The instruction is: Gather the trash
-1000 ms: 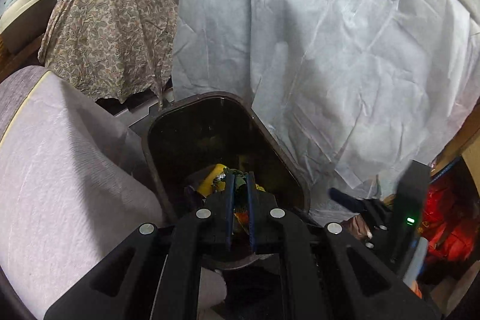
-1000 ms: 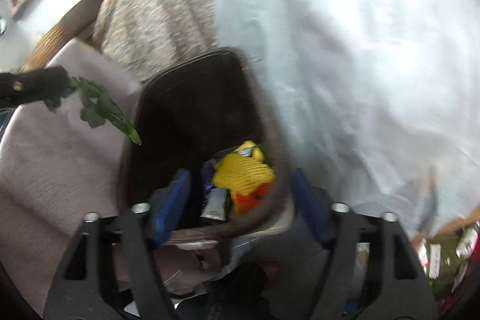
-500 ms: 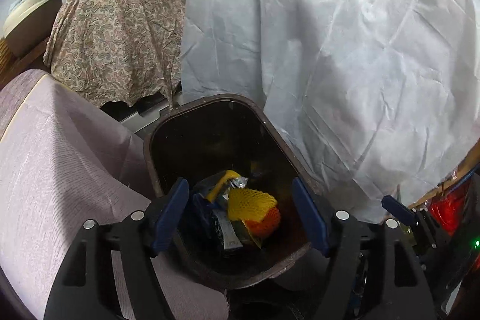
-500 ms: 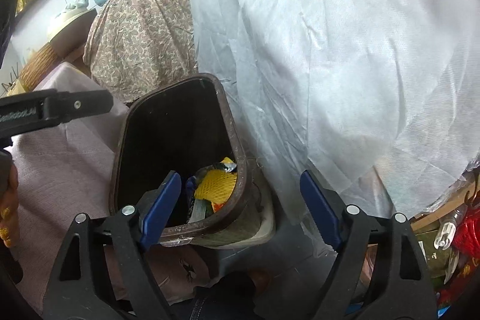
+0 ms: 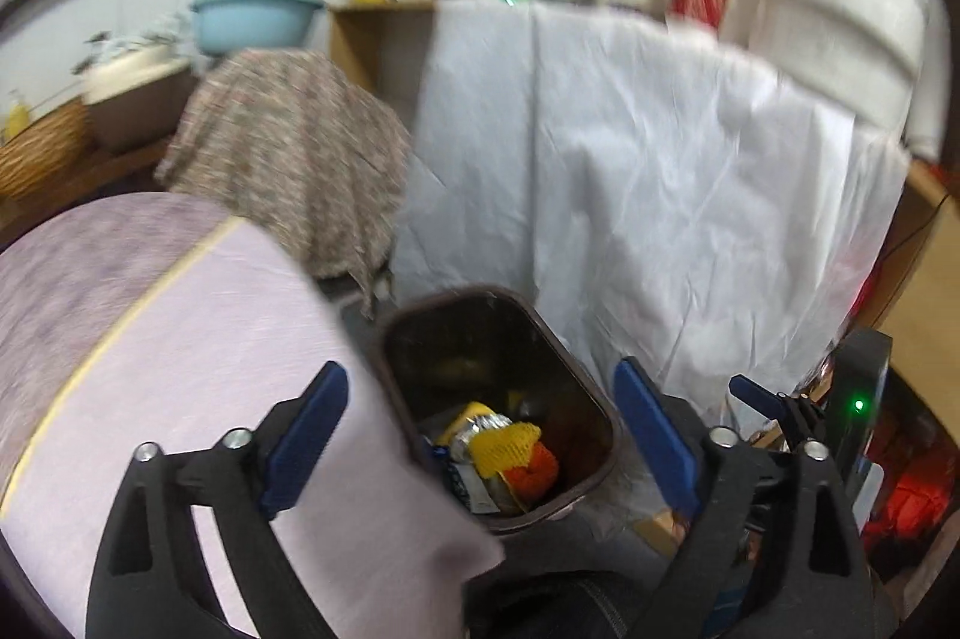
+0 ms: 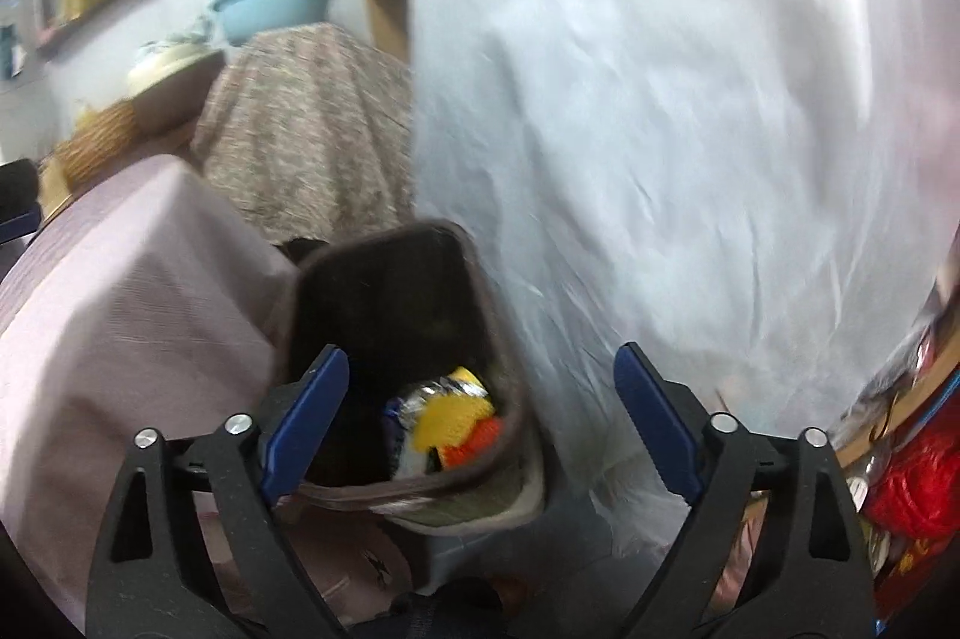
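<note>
A dark brown bin (image 5: 585, 363) (image 6: 480, 291) stands on the floor between a pink-covered seat and a white sheet. Inside lie yellow and orange net trash (image 5: 510, 450) (image 6: 459, 426) and a foil wrapper (image 5: 474, 432). My left gripper (image 5: 480, 429) hangs above the bin, its jaws opening wide with nothing held between them. My right gripper (image 6: 480, 423) also hovers over the bin's near end, its jaws opening and nothing gripped. The other gripper's dark body with a green light (image 5: 858, 402) shows at the right of the left wrist view.
A pink-covered seat (image 5: 180, 339) (image 6: 120, 309) borders the bin on the left. A white sheet (image 5: 660, 189) (image 6: 690, 129) drapes furniture on the right. Behind are a patterned cloth (image 5: 300, 159), a blue basin (image 5: 255, 15), shelves with bottles and red items (image 6: 912, 483) low right.
The left gripper, shut over the bin a second ago, has opened wide and drawn back and up. The right gripper also rose and widened. Leafy scrap seen earlier is out of sight.
</note>
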